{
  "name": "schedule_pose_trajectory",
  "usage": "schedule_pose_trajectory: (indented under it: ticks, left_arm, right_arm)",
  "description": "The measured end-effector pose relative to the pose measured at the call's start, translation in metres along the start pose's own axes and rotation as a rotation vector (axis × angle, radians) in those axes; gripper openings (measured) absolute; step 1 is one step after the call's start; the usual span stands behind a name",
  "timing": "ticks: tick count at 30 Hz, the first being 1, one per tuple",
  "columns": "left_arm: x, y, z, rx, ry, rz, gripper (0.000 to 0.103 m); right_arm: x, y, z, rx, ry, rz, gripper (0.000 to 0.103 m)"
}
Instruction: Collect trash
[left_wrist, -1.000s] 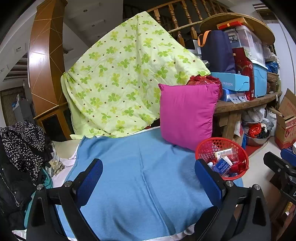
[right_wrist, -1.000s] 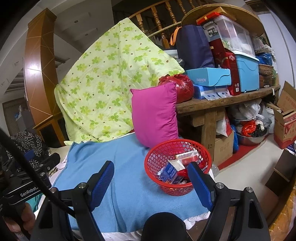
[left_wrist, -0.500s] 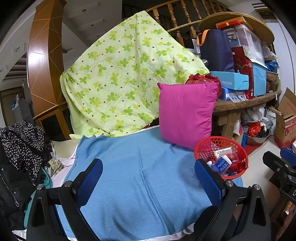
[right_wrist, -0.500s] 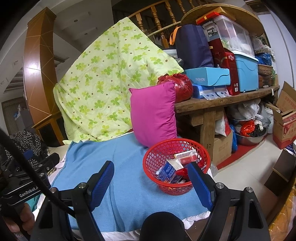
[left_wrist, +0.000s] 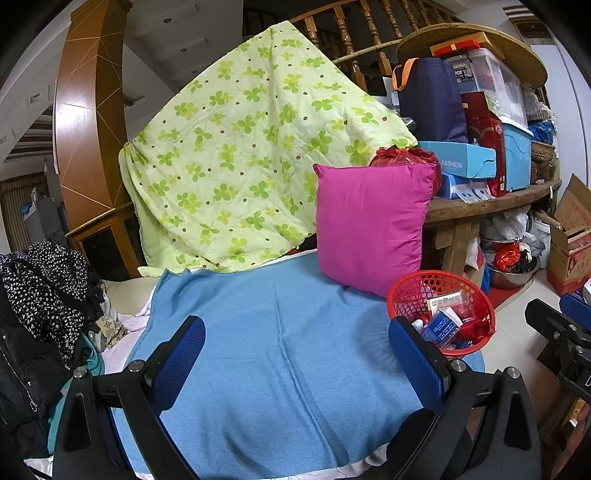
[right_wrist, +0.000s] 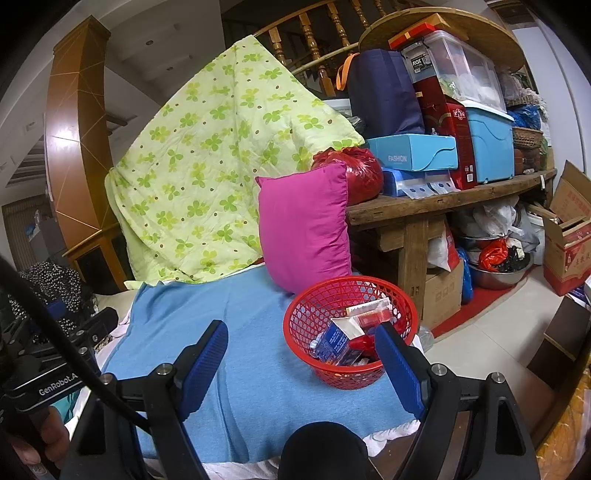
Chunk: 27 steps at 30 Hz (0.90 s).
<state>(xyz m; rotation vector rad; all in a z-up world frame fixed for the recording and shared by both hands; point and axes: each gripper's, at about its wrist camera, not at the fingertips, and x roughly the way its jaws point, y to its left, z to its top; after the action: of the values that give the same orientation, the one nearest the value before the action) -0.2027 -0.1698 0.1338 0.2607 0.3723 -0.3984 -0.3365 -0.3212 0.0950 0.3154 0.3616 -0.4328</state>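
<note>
Trash (right_wrist: 349, 338) sits piled in the red mesh basket (right_wrist: 317, 299) at the right edge of the blue blanket (left_wrist: 280, 350), just in front of the magenta pillow (left_wrist: 369, 225): a blue printed carton, white card, red wrappers. From my right gripper (right_wrist: 303, 363) I look down into the round, lattice-walled plastic basket and see the wooden bench legs, a cardboard box under them and a steel bowl on the floor. From my left gripper (left_wrist: 295, 356) the basket is partly hidden behind my right-hand pad; that view shows instead the speckled black clothing (left_wrist: 40, 288) heaped on the left, and a bit of my other gripper at the far right edge. Both of my grippers stand wide apart with nothing between the ribbed blue pads, over the soft, faintly creased blanket. A crinkled green clover-print quilt (right_wrist: 207, 162) drapes like a tent behind. My fingers (right_wrist: 48, 439) show at the lower left of the right view, wrapped on the left tool's handle.
</note>
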Motion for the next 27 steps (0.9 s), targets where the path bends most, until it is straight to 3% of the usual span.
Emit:
schedule_pose_trajectory:
  ticks: [27]
  left_arm:
    - [0.0003, -0.0024, -0.0029, 0.007, 0.002, -0.012, 0.099]
  right_arm:
    - [-0.0010, -0.0057, -0.0008, 0.010, -0.003, -0.008, 0.084]
